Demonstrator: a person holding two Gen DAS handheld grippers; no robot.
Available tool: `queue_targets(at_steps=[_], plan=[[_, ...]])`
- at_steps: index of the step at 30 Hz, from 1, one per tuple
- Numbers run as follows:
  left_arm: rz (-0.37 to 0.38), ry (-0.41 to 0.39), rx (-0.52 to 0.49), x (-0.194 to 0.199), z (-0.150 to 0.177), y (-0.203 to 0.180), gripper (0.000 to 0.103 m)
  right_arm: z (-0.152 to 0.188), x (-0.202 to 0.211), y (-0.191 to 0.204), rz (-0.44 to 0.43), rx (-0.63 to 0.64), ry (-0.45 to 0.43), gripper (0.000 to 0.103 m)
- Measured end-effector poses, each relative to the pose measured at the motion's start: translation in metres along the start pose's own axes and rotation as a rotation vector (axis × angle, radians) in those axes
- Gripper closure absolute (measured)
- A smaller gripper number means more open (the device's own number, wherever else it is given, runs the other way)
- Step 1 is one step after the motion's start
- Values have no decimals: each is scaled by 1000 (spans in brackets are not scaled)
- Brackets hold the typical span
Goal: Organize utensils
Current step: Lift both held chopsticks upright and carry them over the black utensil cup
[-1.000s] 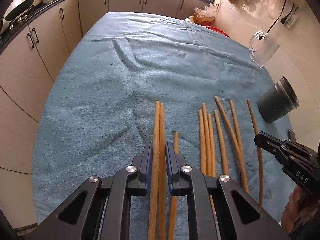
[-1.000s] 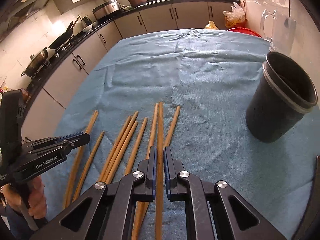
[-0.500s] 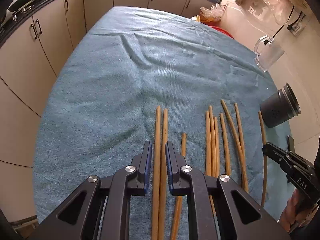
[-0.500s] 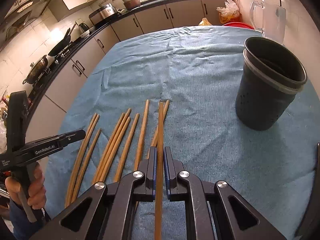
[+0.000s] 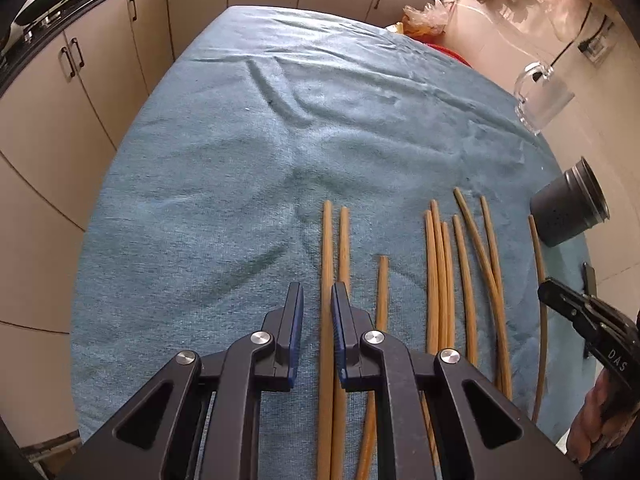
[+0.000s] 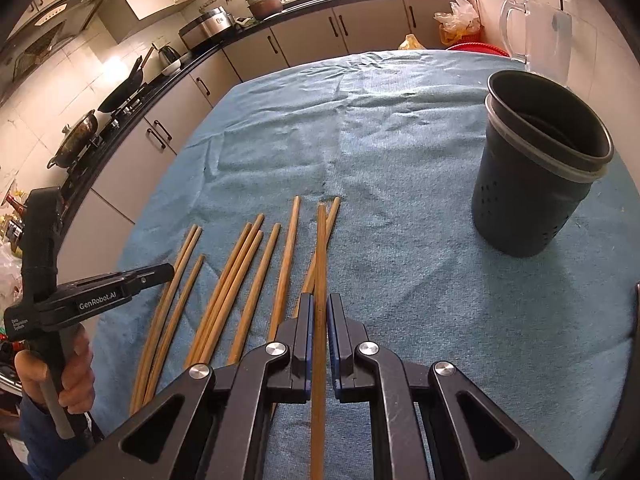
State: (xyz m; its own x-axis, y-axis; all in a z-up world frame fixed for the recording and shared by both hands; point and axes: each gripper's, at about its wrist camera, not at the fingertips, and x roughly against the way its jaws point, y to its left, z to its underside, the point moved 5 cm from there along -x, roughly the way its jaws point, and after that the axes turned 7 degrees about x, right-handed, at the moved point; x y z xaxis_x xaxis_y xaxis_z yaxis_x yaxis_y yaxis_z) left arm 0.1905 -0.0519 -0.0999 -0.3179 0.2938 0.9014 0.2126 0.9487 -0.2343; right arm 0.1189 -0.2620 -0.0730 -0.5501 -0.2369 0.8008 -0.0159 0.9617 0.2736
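Observation:
Several wooden chopsticks (image 5: 440, 280) lie side by side on the blue cloth (image 5: 240, 160); they also show in the right wrist view (image 6: 240, 276). My right gripper (image 6: 318, 308) is shut on one chopstick (image 6: 320, 264) and holds it raised above the others. It also shows at the right edge of the left wrist view (image 5: 560, 296). My left gripper (image 5: 317, 300) is open above the cloth, with a chopstick (image 5: 327, 248) lying below between its fingers. It also shows in the right wrist view (image 6: 160, 274). A dark utensil holder (image 6: 536, 172) stands to the right.
A clear glass jug (image 6: 536, 32) stands behind the holder at the table's far right edge. Kitchen cabinets (image 5: 100, 60) and a counter with pans (image 6: 120, 96) run along the left and far sides. The cloth has wrinkles (image 5: 280, 96) in its far half.
My right gripper has lifted its chopstick off the cloth and moved toward the holder. My left gripper has risen and shifted slightly left; the two chopsticks stay on the cloth.

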Motion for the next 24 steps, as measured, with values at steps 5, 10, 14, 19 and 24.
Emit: queue_targets(at_steps=[5,10,14,19,24], plan=[[-46,-7,-32,-6,-3,-7,90,1,-1,2,1,0,4,96],[-45,-32,-11,-3,-3,-9,97,1,3,2,-8,-4,-11,96],[-1,-139,-13,30,4,-13,97,-1,17,-1,-15,-17,-49,96],[20,-334,-21,93,11,-18,97,0,53,4,-20,2,-176,96],[41,-448,-28,140,21,-27,97,9,92,18,-5,63,-311,96]])
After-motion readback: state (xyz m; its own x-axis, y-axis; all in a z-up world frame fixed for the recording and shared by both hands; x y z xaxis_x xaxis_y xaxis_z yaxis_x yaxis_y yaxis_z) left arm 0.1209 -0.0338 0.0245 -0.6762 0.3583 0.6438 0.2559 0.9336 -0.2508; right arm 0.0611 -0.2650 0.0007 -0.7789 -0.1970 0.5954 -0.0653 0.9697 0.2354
